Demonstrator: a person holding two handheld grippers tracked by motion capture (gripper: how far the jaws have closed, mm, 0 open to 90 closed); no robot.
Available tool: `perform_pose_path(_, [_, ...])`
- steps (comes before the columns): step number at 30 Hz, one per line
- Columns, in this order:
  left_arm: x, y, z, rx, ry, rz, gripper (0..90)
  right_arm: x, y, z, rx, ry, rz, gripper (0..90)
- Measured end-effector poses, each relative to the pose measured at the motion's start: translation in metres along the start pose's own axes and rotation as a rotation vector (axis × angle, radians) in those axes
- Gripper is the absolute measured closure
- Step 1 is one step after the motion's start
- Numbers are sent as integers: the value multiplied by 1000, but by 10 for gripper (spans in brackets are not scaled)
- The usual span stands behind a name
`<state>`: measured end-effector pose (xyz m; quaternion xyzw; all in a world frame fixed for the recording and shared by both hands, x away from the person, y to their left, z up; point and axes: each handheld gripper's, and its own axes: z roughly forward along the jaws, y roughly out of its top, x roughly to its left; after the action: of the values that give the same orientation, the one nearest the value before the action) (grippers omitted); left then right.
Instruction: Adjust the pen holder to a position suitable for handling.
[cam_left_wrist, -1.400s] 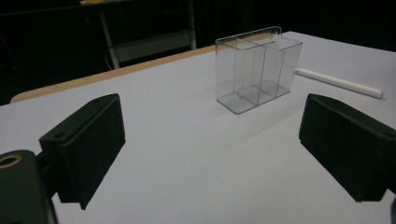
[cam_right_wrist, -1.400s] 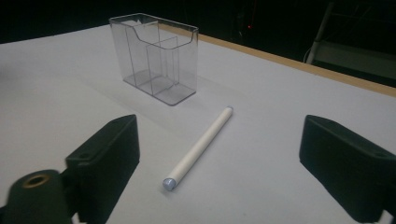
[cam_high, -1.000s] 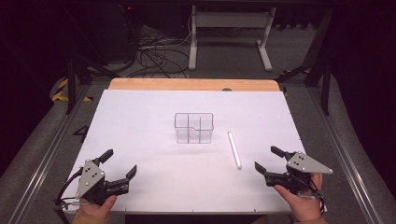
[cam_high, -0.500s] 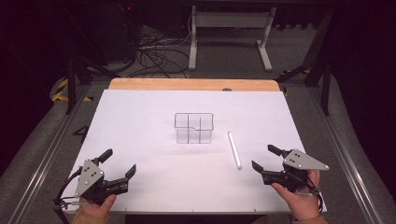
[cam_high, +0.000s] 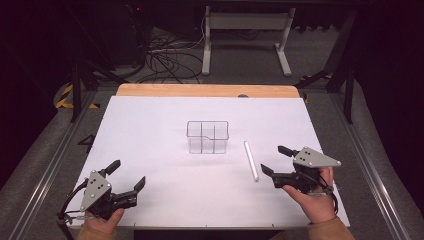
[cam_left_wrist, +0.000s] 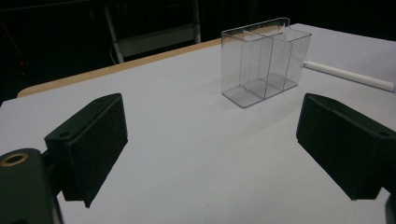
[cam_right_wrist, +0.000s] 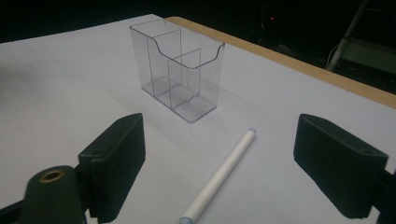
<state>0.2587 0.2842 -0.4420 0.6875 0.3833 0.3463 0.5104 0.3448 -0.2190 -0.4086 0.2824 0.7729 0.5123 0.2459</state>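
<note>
A clear plastic organiser with three compartments stands upright near the middle of the white table; its compartments look bare. A white pen lies flat just right of it. My right gripper is open, low over the table, a short way right of the pen, nothing between its jaws. In the right gripper view the pen lies between the open jaws and the organiser stands beyond. My left gripper is open near the front left. Its view has the organiser and the pen far off.
A wooden strip runs along the table's far edge. Beyond it are a metal stand and loose cables on the floor. Metal rails flank the table on both sides.
My right gripper has moved left, closer to the pen. The left gripper has barely moved.
</note>
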Motion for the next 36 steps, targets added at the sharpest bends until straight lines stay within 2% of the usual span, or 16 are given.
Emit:
perform_pose_path(14, [0,-1,-1,9,4,4,95,-7,17,17,3,20,-6,153])
perform_pose_path(20, [0,-2,-1,11,4,3,95,-10,21,20,30,44,-4,113])
perform_pose_path(21, [0,-2,0,11,3,3,95,-10,22,20,34,44,5,118])
perform_pose_path(23, [0,-2,0,11,4,3,95,-10,26,20,20,32,64,123])
perform_pose_path(24, [0,-1,0,11,4,3,95,-10,26,20,20,32,64,123])
perform_pose_path(27, [0,-2,0,10,5,2,95,-11,33,20,52,35,89,197])
perform_pose_path(30, [-1,-2,0,9,5,5,95,-9,39,23,94,12,68,279])
perform_pose_path(34, [1,-2,-1,5,11,4,96,-9,44,31,168,-20,89,296])
perform_pose_path(36, [1,-2,-1,3,12,0,96,-9,46,34,174,-28,88,295])
